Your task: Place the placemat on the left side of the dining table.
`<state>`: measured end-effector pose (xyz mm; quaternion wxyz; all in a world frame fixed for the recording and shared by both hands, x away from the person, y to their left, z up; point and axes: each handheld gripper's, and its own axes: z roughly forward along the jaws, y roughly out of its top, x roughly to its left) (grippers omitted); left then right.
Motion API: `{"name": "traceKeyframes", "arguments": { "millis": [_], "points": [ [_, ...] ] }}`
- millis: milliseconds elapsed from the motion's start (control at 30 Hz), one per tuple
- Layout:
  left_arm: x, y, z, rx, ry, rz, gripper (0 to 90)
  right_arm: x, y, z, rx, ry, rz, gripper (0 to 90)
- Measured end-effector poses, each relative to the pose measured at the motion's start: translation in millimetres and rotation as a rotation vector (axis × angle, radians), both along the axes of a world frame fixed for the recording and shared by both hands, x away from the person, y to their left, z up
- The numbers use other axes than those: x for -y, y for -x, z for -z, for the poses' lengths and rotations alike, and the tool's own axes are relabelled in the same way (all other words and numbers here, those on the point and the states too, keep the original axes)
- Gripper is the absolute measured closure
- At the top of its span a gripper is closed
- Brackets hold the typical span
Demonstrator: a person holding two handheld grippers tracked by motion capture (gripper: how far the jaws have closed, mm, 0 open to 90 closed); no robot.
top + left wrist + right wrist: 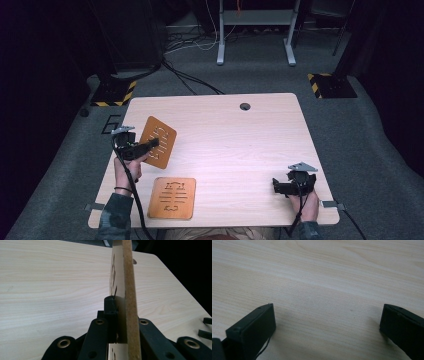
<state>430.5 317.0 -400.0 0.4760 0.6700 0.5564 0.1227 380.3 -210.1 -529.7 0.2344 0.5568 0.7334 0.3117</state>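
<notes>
My left gripper (150, 145) is shut on a brown board with cut-out slots (158, 142), holding it tilted above the table's left side. In the left gripper view the same board (128, 290) stands edge-on between the jaws. A second brown cut-out board (173, 198) lies flat near the front edge. At the front right, my right gripper (275, 185) rests low over the wooden table (235, 145); in the right gripper view its jaws stand wide apart with bare wood between them, the gripper (328, 317) open.
A round cable hole (244, 106) sits near the table's far edge. Beyond the table are grey carpet, cables, a white desk frame (255, 30) and yellow-black striped bases (330, 85). The table's middle and far right are bare wood.
</notes>
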Motion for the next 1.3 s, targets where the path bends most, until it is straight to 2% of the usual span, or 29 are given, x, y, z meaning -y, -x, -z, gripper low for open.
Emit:
{"name": "traceKeyframes", "arguments": {
  "millis": [200, 333, 567, 600, 700, 833, 867, 900, 933, 1033, 1067, 1300],
  "points": [
    [-5.4, -8.0, 1.2, -0.014, -0.003, -0.017, 86.1, 0.0, 0.0, 0.0, 0.0, 0.0, 0.002, 0.0],
    [-10.9, -15.0, 2.4, -0.014, 0.005, -0.045, 86.0, 0.3, 0.1, 0.0, 0.0, 0.003, 0.001, 0.0],
    [-18.8, -28.9, 8.1, -0.045, 0.016, -0.074, 86.0, 0.3, 0.1, 0.0, 0.0, 0.003, 0.002, 0.0],
    [-20.9, -34.0, 12.2, -0.066, 0.024, -0.083, 86.0, 0.3, 0.1, 0.0, 0.0, 0.003, 0.002, 0.0],
    [-23.0, -39.5, 17.0, -0.086, 0.036, -0.101, 86.0, 0.3, 0.1, 0.0, 0.0, 0.003, 0.002, 0.0],
    [-29.9, -54.5, 29.9, -0.139, 0.029, -0.113, 86.0, 0.5, 0.0, 0.0, 0.0, 0.004, 0.003, 0.0],
    [-29.9, -54.5, 29.9, -0.139, 0.029, -0.113, 86.0, 0.5, 0.0, 0.0, 0.0, 0.004, 0.003, 0.0],
    [-32.2, -60.3, 35.3, -0.165, 0.043, -0.12, 85.9, 0.5, 0.0, 0.0, 0.0, 0.004, 0.003, 0.0],
    [-32.2, -60.3, 35.3, -0.165, 0.043, -0.12, 85.9, 0.5, 0.0, 0.0, 0.0, 0.004, 0.003, 0.0],
    [-36.6, -68.1, 43.7, -0.202, 0.065, -0.134, 85.9, 0.6, 0.0, 0.0, 0.001, 0.004, 0.004, 0.0],
    [-40.2, -71.8, 47.8, -0.223, 0.065, -0.128, 85.9, 0.6, -0.1, 0.0, 0.001, 0.004, 0.004, 0.0],
    [-44.1, -81.0, 59.1, -0.274, 0.042, -0.127, 85.4, 0.6, 0.0, 0.0, 0.001, 0.004, 0.005, 0.0]
  ]
}}
